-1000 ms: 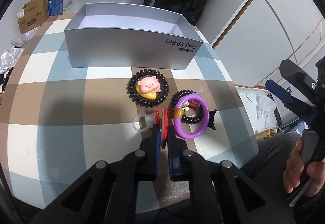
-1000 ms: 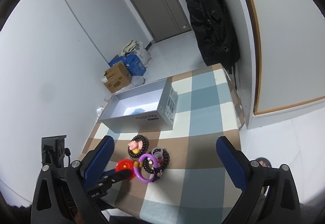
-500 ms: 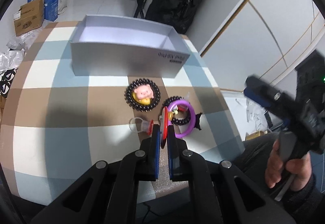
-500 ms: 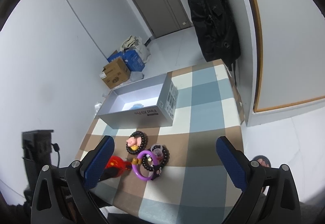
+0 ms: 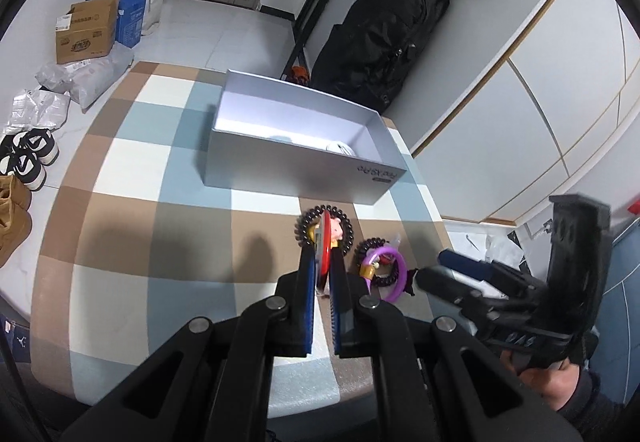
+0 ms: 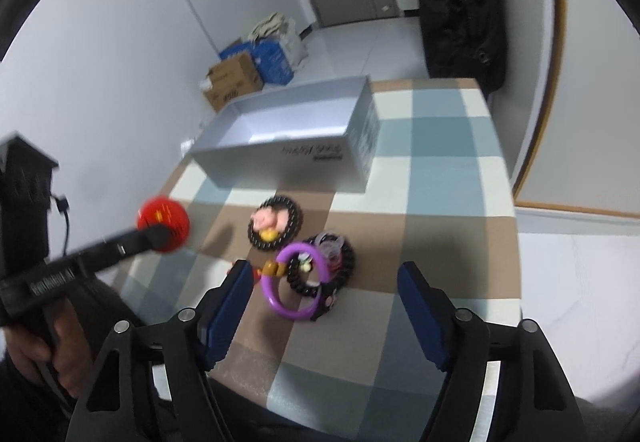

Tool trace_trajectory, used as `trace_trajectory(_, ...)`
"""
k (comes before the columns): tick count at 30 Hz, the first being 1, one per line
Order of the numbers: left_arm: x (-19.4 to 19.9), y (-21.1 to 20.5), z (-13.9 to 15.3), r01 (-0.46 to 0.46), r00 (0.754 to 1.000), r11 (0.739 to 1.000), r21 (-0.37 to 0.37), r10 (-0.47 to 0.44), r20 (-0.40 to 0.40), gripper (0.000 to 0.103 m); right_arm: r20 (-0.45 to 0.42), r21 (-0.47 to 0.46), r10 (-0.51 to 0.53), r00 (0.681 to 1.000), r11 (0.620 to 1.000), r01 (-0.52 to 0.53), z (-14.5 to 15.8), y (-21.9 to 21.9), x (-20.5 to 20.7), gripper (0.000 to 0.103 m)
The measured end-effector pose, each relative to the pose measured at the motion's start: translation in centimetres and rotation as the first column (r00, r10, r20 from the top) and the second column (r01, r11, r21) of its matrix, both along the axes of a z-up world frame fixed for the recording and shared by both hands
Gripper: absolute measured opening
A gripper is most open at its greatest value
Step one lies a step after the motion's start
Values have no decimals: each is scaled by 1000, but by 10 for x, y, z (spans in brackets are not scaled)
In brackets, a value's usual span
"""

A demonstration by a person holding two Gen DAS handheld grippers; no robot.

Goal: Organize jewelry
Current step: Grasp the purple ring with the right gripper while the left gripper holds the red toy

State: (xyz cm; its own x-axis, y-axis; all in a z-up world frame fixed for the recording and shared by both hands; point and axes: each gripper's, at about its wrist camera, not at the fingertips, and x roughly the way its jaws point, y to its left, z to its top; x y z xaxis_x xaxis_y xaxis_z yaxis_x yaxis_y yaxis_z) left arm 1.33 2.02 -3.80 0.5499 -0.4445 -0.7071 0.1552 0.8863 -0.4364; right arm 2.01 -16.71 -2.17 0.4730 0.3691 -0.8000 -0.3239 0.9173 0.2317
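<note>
Above the checked blue, brown and white tablecloth (image 5: 168,209), the left gripper (image 5: 325,262) carries a flat round red disc ornament (image 6: 163,218) clear of the surface, pinched edge-on between its 2 blue pads. Judged step: transfer of this piece to the open grey cardboard box (image 5: 296,165), which lies beyond the gripper and already holds 2 pale items that cannot be identified. Next move calls for carrying forward over the near wall, then releasing inside.

The right gripper (image 6: 324,306) has its jaws wide apart and holds nothing; it hovers above the purple plastic ring bracelet (image 6: 298,282), which rests on a black spiral hair tie (image 6: 340,266). A pink pig charm ringed in black beads (image 6: 274,222) sits on the cloth between that pair and the box.
</note>
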Motion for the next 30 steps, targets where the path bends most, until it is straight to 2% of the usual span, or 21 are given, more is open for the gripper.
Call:
trace_trajectory(2,1,2,0,-2,1000,1000,-6,2,2,2,-23,-29,10,1000,1000,-11,-7,6,2,64)
trace_trajectory(4,0,4,-1,-3,1000,1000,-13,3,-2,2,-42,-44,21,999,999,-23,-11,11,3,53)
trace_trajectory(7,0,8,-2,1,1000,1000,-22,-1,-11,2,-45,-74,44,998,996,-47,-15,18,2,42)
trace_trajectory(8,0,9,-2,0,1000,1000,-22,0,-12,2,-45,-85,45,998,995,-48,-16,19,2,41)
trace_trajectory(12,-1,12,-1,-1,1000,1000,-25,1,-7,2,-58,-119,36,998,992,-43,-22,22,5,22)
trace_trajectory(15,0,12,0,-2,1000,1000,-28,2,-6,2,-55,-148,21,998,989,-29,-24,23,6,14)
trace_trajectory(30,1,12,1,-9,1000,1000,-23,9,-10,2,-1,-72,6,1000,997,-6,-5,15,4,11)
